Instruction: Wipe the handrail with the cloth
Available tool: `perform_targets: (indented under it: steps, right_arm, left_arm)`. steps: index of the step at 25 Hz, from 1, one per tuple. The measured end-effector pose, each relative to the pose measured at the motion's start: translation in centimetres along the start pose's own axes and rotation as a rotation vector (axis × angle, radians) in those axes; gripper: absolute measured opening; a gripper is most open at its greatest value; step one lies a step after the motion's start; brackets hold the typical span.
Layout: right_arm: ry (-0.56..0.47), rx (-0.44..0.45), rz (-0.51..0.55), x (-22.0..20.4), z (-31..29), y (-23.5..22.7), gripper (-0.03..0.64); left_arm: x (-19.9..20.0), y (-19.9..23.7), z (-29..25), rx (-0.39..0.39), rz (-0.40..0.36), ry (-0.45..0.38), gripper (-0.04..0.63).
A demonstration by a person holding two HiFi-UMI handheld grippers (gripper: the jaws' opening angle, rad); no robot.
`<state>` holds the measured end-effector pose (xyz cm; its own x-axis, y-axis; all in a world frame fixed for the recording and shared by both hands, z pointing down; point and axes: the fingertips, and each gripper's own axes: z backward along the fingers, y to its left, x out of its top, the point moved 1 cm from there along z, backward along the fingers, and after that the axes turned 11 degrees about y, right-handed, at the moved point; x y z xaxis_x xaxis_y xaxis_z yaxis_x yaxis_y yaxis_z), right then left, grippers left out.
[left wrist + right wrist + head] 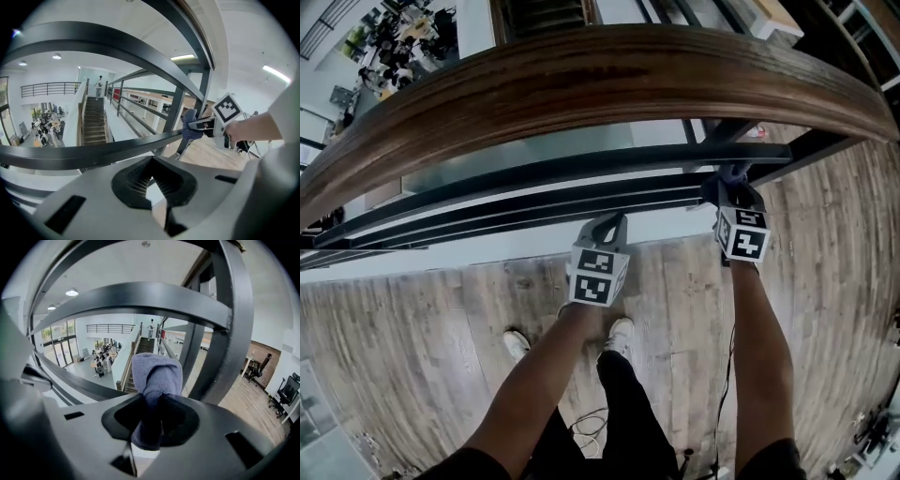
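Nearest, the left gripper [158, 188] hangs with jaws seemingly pressed together on nothing. Beyond it, the right gripper [149, 423] pinches the bluish cloth [157, 375] at a dark metal rail [572, 175], under the wooden handrail [581, 82].

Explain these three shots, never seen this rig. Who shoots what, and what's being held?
No robot: a person holds a two-jaw gripper in each hand; the marker cubes belong to them. The head view looks down at both arms, a curved wooden handrail, dark metal rails beneath and a wood floor. The other two views ride on the grippers. The right gripper is clamped on a bluish cloth, up by the metal rails. The left gripper is shut and empty.
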<state>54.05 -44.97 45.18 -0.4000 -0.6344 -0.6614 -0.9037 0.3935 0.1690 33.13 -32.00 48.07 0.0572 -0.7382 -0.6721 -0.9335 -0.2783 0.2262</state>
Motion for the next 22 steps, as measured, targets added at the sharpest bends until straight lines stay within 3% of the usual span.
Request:
perform_targets:
  steps: [6, 11, 16, 22]
  right_arm:
    - [-0.076, 0.087, 0.054, 0.8, 2.9, 11.2, 0.095]
    - [-0.095, 0.165, 0.092, -0.3, 4.7, 23.3, 0.097]
    - [-0.125, 0.286, 0.153, -1.9, 3.2, 41.2, 0.095]
    - [-0.182, 0.382, 0.171, -3.8, 3.2, 61.2, 0.097]
  left_arm:
    - [-5.2, 9.4, 5.8, 0.093, 0.064, -0.016, -0.002]
    - [-10.1, 16.9, 10.6, 0.143, 0.12, -0.038, -0.002]
    - [-18.0, 28.0, 16.7, 0.23, 0.191, -0.088, -0.002]
    - [-26.6, 41.2, 25.9, 0.316, 0.193, -0.164, -0.002]
